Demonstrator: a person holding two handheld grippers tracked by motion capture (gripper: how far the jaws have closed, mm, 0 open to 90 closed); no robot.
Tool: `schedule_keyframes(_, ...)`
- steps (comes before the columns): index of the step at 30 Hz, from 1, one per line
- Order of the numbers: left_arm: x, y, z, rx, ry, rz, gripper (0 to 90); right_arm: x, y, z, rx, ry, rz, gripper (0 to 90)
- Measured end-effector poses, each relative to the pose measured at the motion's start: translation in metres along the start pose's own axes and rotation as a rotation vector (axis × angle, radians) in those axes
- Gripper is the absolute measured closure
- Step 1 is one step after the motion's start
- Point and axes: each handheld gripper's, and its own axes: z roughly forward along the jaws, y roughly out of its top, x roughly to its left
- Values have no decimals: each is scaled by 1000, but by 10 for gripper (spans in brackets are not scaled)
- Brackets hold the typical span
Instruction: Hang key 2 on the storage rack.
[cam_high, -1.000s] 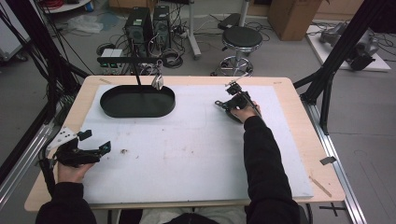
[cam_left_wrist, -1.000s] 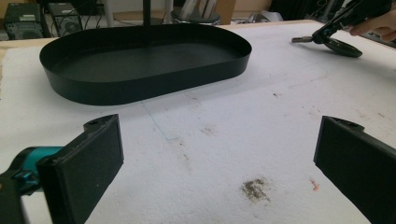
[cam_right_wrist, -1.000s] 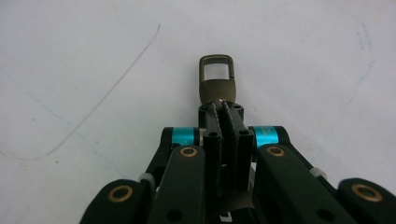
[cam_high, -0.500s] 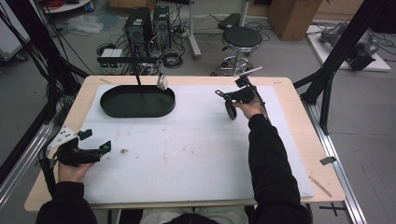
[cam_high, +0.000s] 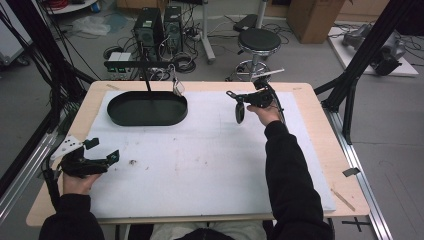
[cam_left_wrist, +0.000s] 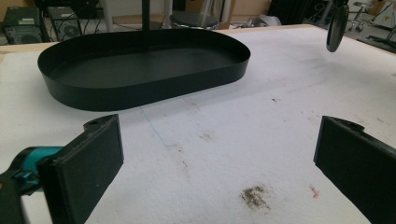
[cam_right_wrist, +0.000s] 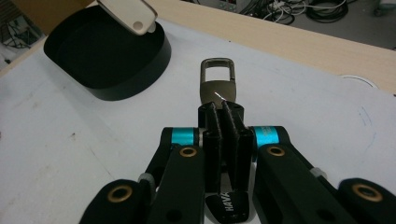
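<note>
Black and flat, an oval key fob with a bronze metal clip is pinched between the right gripper's closed jaws, above the white mat near the black oval tray. Hanging from a thin edge hold, it could swing or slip out. The left gripper rests wide open, holding nothing.

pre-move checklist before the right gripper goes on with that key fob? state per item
1. Right gripper shut on key fob: ok.
2. Fob off the table, hanging below the gripper: ok.
3. Left gripper open, holding nothing: ok.
4. Black tray unobstructed inside: ok.
5. Beige tag hanging over the tray's far edge; whether it blocks the path: cannot tell.
6. Grip security on fob: cannot tell.
</note>
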Motion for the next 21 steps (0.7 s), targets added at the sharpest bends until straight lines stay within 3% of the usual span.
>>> schedule_keyframes(10,0,0,1,-1,-1,-1,19,2,4,-10,-45,25,29,868)
schedule_keyframes(16,0,1,1,-2,-1,-2,19,14,16,-11,-42,31,-2,868)
schedule_keyframes(21,0,1,0,-7,-1,-6,19,32,33,-9,-52,57,-40,867)
